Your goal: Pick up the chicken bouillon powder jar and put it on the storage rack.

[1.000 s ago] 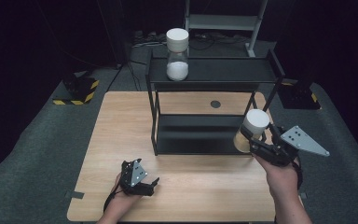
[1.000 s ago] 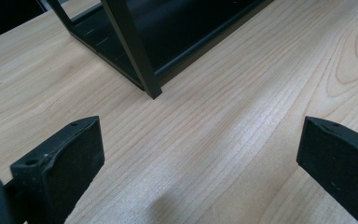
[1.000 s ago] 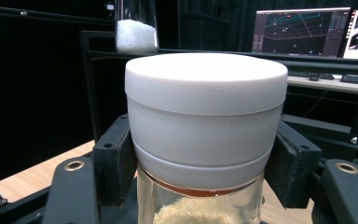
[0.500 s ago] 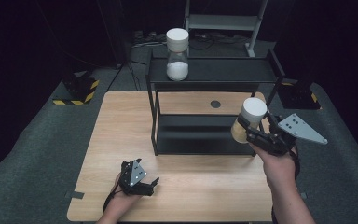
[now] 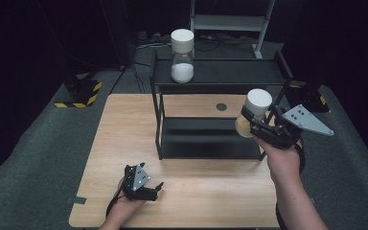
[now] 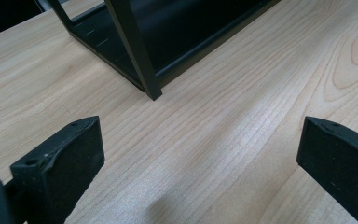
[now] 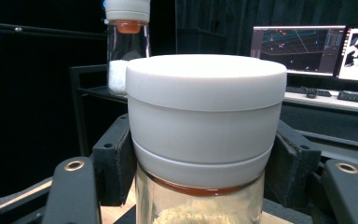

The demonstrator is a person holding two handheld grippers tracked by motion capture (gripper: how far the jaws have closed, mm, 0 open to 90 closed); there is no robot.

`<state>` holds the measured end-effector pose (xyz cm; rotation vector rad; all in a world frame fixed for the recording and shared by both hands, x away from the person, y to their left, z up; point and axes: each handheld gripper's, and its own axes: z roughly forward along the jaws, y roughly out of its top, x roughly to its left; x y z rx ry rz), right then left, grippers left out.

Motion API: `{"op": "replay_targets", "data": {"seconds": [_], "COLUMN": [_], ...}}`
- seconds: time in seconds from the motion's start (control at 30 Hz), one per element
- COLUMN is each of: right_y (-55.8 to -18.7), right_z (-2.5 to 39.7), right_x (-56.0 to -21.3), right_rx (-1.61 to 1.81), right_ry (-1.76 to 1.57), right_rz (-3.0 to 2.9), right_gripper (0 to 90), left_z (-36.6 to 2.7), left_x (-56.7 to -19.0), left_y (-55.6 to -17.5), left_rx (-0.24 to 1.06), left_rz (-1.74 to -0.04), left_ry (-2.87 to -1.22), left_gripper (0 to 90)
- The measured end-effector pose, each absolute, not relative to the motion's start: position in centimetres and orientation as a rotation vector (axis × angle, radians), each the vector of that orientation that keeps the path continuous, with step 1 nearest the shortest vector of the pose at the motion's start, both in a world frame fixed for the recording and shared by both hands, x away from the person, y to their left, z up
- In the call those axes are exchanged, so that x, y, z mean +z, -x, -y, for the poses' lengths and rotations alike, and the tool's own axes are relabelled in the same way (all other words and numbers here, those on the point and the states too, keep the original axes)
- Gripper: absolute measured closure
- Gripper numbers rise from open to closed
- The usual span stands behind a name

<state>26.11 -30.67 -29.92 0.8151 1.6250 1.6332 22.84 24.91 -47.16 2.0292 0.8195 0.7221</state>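
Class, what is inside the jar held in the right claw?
The jar in the right claw holds a pale yellowish granular filling low in its glass. Its white lid hides whatever lies above.

Lab/recording studio: black curtains all round, grey carpet, wooden table (image 5: 124,143) w/ black metal shelf rack (image 5: 211,81), hazard-striped stand bases (image 5: 79,93), monitors (image 7: 298,44) showing 3D tracking plots + keyboards on a desk.
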Motion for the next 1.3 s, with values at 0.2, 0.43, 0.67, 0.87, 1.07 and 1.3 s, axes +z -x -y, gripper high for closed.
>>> {"op": "replay_targets", "data": {"seconds": [0.2,0.43,0.67,0.87,1.07,1.3], "right_y": [-26.8,-27.4,-27.7,-28.2,-28.6,-29.3], "right_z": [30.6,30.5,30.3,29.9,29.5,28.9], "right_x": [-29.5,-28.6,-27.4,-26.2,-25.1,-24.1], "right_rx": [1.633,1.628,1.624,1.628,1.631,1.624], "right_ry": [-0.832,-0.829,-0.812,-0.801,-0.796,-0.791], "right_rz": [-1.623,-1.608,-1.589,-1.565,-1.545,-1.527], "right_gripper": [34.3,34.3,34.2,34.3,34.3,34.3], "left_z": [-24.9,-25.0,-25.0,-25.1,-25.1,-25.1], "left_x": [-47.2,-47.2,-47.2,-47.2,-47.2,-47.2], "left_y": [-22.8,-22.8,-22.8,-22.8,-22.9,-22.9], "left_rx": [0.725,0.723,0.722,0.718,0.713,0.713], "left_rz": [-0.818,-0.820,-0.821,-0.824,-0.825,-0.827], "left_ry": [-2.029,-2.026,-2.025,-2.021,-2.018,-2.015], "left_gripper": [1.0,0.9,0.9,0.9,0.9,0.9]}}
